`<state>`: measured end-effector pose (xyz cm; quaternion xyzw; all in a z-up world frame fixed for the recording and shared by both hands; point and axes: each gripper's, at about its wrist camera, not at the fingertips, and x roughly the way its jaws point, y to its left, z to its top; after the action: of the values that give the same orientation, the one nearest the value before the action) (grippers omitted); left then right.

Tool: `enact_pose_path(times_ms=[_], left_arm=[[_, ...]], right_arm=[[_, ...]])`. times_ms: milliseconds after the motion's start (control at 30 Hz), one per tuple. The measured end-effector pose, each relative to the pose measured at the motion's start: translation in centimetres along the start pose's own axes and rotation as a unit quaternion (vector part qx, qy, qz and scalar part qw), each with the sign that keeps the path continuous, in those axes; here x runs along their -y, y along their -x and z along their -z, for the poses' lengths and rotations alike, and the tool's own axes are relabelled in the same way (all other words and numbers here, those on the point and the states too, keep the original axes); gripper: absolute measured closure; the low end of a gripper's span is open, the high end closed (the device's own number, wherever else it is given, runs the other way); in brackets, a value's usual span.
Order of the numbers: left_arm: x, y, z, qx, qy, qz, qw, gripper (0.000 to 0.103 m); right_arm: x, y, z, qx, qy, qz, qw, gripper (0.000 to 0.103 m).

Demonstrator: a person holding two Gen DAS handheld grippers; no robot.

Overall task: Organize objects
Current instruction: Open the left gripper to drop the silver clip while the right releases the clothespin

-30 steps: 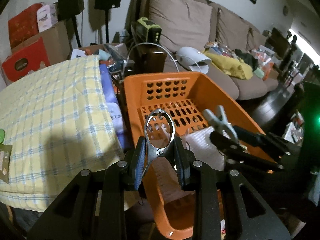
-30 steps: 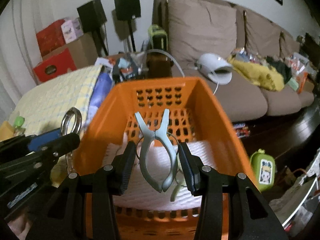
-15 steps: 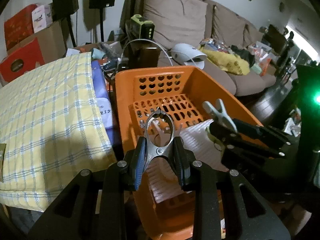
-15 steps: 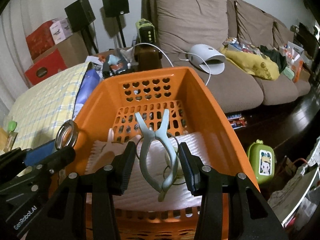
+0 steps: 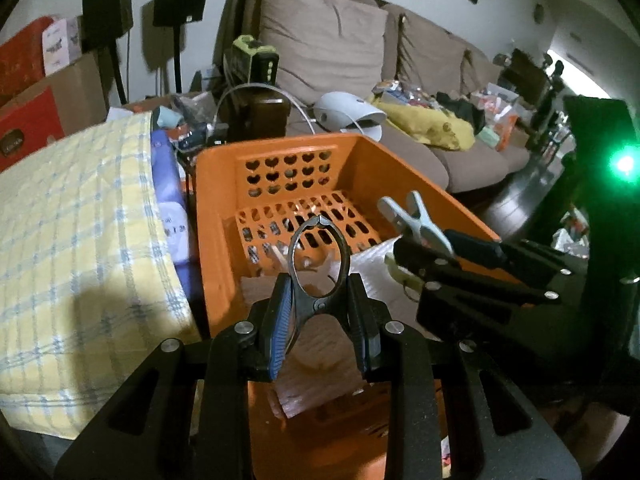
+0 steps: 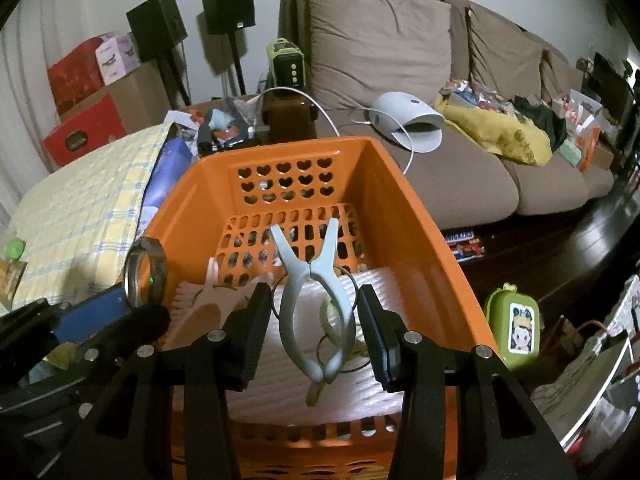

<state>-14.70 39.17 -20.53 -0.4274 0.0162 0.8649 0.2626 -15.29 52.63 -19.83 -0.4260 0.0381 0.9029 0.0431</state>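
An orange basket (image 5: 218, 216) with heart-shaped holes stands below both grippers, and a white ribbed cloth (image 6: 320, 388) lies in it. My left gripper (image 5: 320, 314) is shut on a dark metal clip (image 5: 318, 256) whose ring-shaped jaws point up over the basket's near left part. My right gripper (image 6: 314, 330) is shut on a pale grey clothes clip (image 6: 316, 292) with a wire ring, held over the cloth. In the left wrist view the right gripper (image 5: 424, 256) shows at the right with its pale clip (image 5: 408, 220). The right wrist view shows the dark clip (image 6: 144, 276) at the left.
A yellow plaid blanket (image 5: 72, 240) lies left of the basket. A brown sofa (image 6: 460, 184) behind carries a white device (image 6: 412, 116) and clutter. A green case (image 6: 512, 328) lies on the dark floor at the right. Speakers (image 6: 228, 4) and red boxes (image 6: 84, 128) stand at the back left.
Both grippers keep their clips. The left wrist view has tilted a little, so the basket now sits more centred under the dark clip.
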Motion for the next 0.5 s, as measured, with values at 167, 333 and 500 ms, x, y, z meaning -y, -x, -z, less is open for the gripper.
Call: enact_pose_path(times_ms=[167, 333, 500], left_arm=[[-0.40, -0.78, 0.46, -0.005, 0.002, -0.005, 1.0000, 0.078], [-0.47, -0.77, 0.40, 0.004, 0.007, -0.005, 1.0000, 0.078], [-0.19, -1.05, 0.56, 0.000, 0.009, 0.000, 1.0000, 0.078]], right_arm=[[-0.02, -0.20, 0.07, -0.004, 0.003, 0.001, 1.000, 0.058], [0.21, -0.17, 0.15, -0.006, -0.002, 0.003, 1.000, 0.058], [0.34, -0.23, 0.17, -0.008, -0.003, 0.003, 1.000, 0.058]])
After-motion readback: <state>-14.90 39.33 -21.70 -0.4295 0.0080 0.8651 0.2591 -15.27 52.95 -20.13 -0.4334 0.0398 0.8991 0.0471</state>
